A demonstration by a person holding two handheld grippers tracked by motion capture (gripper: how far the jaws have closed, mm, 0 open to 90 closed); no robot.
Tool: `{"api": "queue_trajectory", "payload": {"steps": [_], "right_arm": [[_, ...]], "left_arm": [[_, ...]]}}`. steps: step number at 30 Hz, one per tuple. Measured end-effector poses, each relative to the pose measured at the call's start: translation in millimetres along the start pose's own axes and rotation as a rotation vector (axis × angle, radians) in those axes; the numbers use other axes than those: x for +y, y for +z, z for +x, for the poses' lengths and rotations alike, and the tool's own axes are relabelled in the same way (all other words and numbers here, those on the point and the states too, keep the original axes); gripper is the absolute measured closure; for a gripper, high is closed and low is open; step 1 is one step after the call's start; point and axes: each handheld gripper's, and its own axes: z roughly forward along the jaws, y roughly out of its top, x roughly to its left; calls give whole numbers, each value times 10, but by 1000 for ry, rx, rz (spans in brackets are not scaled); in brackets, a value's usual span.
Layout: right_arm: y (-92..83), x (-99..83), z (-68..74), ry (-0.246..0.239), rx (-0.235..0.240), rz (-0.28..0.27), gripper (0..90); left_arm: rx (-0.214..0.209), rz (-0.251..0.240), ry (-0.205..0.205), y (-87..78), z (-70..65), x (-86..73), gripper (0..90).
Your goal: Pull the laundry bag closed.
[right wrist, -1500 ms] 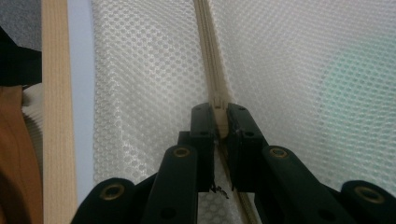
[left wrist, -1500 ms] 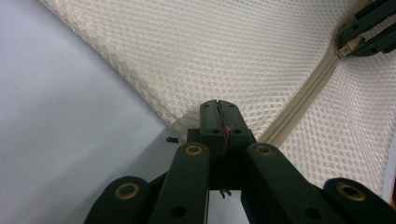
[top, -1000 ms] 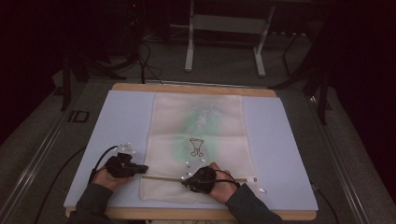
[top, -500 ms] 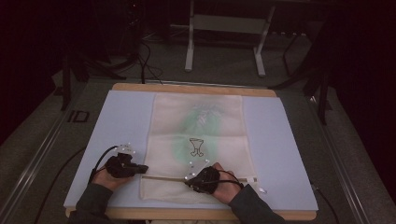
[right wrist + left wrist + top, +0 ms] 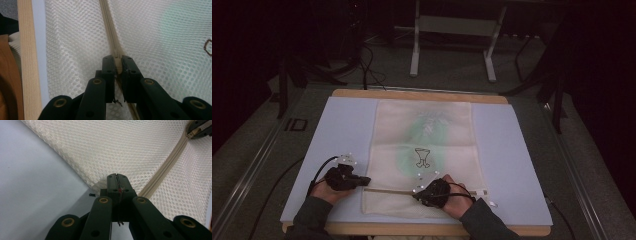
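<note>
A cream mesh bag [image 5: 424,135] with a green print lies flat on the pale mat [image 5: 337,130]. Its zipper [image 5: 387,190] runs across the near end. My left gripper [image 5: 364,181] is at the bag's left edge, shut on the mesh edge [image 5: 100,157] beside the zipper's end [image 5: 162,170]. My right gripper [image 5: 417,194] is farther right on the zipper line, its jaws shut on the zipper pull [image 5: 117,53], with the zipper tape [image 5: 107,20] running away ahead of it. The left gripper view also shows the right gripper [image 5: 200,128] at the top right corner.
The mat covers a wooden table whose near edge [image 5: 25,62] shows beside the bag. Bare mat [image 5: 512,150] lies right of the bag. A metal stand [image 5: 452,45] and cables [image 5: 367,65] are on the dark floor beyond the table.
My right hand and gripper have shifted slightly to the right along the zipper line. The left gripper has stayed in place on the bag's edge.
</note>
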Motion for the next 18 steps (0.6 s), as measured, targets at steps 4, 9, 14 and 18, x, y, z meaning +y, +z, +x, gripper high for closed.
{"api": "queue_trajectory", "payload": {"steps": [4,9,14,18], "right_arm": [[-18,-26,-5,4,-2,2,823],[-36,-54,-15,10,-5,0,823],[-55,-73,-23,14,-4,0,823],[-59,-77,-25,10,-5,2,823]], "left_arm": [[0,0,0,0,-1,0,899],[0,0,0,0,0,0,899],[-1,0,-1,0,0,0,899],[0,1,1,0,0,0,899]]}}
